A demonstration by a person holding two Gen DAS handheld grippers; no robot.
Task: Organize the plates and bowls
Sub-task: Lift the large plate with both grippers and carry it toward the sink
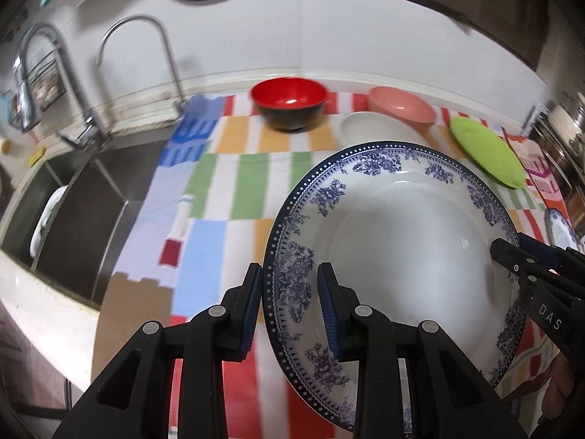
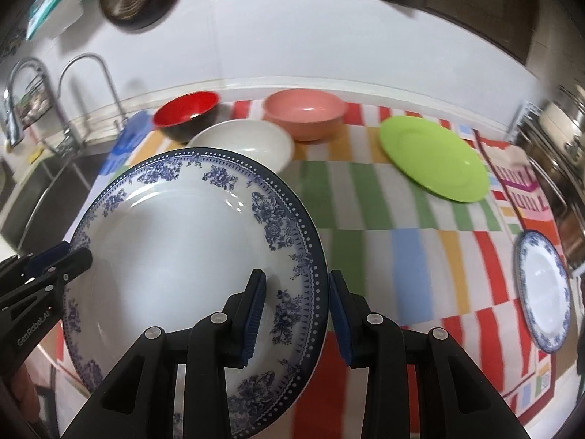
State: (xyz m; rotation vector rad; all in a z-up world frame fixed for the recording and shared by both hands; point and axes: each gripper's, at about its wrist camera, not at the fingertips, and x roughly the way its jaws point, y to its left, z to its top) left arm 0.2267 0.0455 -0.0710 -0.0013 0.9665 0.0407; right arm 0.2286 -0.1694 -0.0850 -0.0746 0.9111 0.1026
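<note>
Clearly the step in hand is carrying: a large blue-patterned plate (image 1: 395, 241) hangs tilted above the striped cloth (image 1: 234, 190) on the surface, pinched from opposite rims. The left gripper (image 1: 289, 307) has its jaws narrowed onto the plate's left rim, one pad under the edge and one on the floral border; the right gripper (image 2: 296, 311) clamps the opposite rim the same way. Neither is wide open, and both have hold of this one plate.

Ahead sit a red bowl (image 2: 186, 115), a white bowl (image 2: 248, 142), a pink bowl (image 2: 305, 111) and a green plate (image 2: 433, 159). A second blue-patterned plate (image 2: 544, 292) lies flat at the cloth's right edge, well apart.

Likely the next move is stacking this plate on its match, which calls for levelling it, keeping both grips even, and lowering gently before either releases.
</note>
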